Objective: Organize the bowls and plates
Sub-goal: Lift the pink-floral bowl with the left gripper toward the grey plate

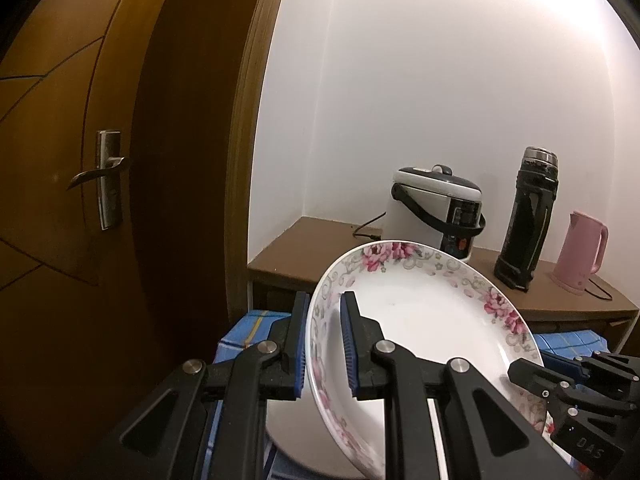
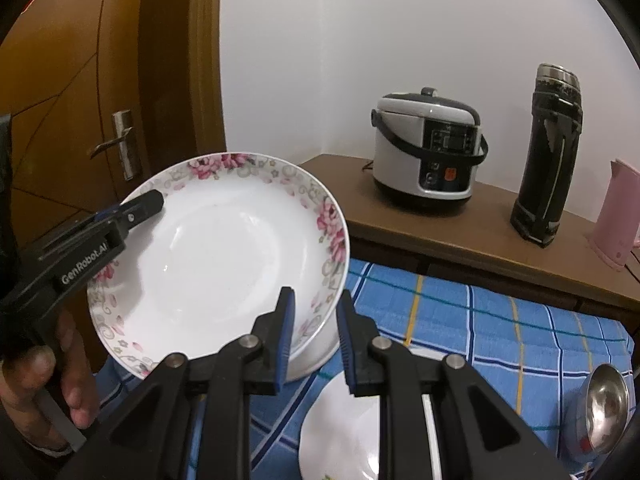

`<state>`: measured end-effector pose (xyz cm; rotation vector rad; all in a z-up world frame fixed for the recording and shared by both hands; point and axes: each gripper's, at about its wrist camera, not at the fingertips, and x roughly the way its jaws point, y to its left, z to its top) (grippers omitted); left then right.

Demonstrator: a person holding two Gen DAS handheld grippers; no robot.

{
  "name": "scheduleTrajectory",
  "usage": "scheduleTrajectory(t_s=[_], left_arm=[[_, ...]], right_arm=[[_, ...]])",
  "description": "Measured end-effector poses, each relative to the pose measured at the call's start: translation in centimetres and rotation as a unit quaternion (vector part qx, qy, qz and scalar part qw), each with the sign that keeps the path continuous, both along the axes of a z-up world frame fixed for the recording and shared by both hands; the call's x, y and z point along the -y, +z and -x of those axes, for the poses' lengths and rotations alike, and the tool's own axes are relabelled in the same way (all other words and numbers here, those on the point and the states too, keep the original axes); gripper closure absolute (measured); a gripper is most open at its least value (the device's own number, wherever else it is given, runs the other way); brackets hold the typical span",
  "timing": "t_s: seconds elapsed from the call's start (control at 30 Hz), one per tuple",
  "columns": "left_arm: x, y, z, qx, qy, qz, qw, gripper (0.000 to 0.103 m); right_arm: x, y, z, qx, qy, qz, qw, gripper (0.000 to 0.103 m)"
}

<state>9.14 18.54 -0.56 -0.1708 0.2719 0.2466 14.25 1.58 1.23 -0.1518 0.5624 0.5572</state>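
A white deep plate with a pink flower rim (image 1: 432,320) hangs tilted above the table, carried between both grippers. My left gripper (image 1: 325,304) is shut on its left rim, one pad inside the plate and one outside. In the right wrist view the same plate (image 2: 224,264) fills the left centre, and my right gripper (image 2: 316,300) is shut on its near right rim. The left gripper (image 2: 154,202) shows there on the far left rim, with a hand (image 2: 44,376) around its grip. A plain white plate (image 2: 344,432) lies on the cloth below.
A blue checked cloth (image 2: 480,320) covers the table. A steel bowl (image 2: 604,408) sits at its right. Behind, a brown shelf (image 2: 460,236) carries a rice cooker (image 2: 428,152), a black flask (image 2: 548,160) and a pink kettle (image 2: 620,216). A wooden door (image 1: 80,160) stands at the left.
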Motion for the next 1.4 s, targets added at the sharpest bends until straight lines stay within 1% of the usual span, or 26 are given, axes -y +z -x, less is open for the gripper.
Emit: scheduleTrajectory(t_s=[0.33,0.5,0.67,0.8,0.93,1.17,1.4], left_arm=[[-0.5,-1.1,-1.7,0.025,0.006,-0.008,0.9996,0.086],[-1.0,-1.6,-2.4,0.029,0.013,0.001,0.9995,0.086],[-1.2,-1.9,-2.7,0.036,0.027,-0.008,0.9990,0.086],[-2.1,-2.4,-3.4,0.021,0.030,0.009,0.9993,0.086],[-2.5,-2.7,-3.7,0.016,0.035,0.011,0.9992,0.086],[-3.0,-3.7,-4.6,-0.012,0.040,0.019,0.9989,0.086],[-3.3,-4.3,-5.0,-0.027,0.040,0.023,0.9986,0.086]], right_arm=[[-0.8,-1.0,-1.6,-0.011,-0.011,0.007,1.000,0.082],[-1.3,-1.1,-2.2,-0.011,-0.015,0.011,1.000,0.082],[-1.9,-1.1,-2.6,-0.007,-0.018,0.009,1.000,0.082],[-2.5,-1.3,-3.2,-0.010,-0.019,0.012,1.000,0.082],[-3.1,-1.5,-3.6,-0.014,-0.018,0.015,1.000,0.082],[-3.6,-1.9,-4.4,-0.020,-0.020,0.022,0.999,0.082],[-3.8,-2.3,-4.8,-0.030,-0.017,0.024,0.999,0.082]])
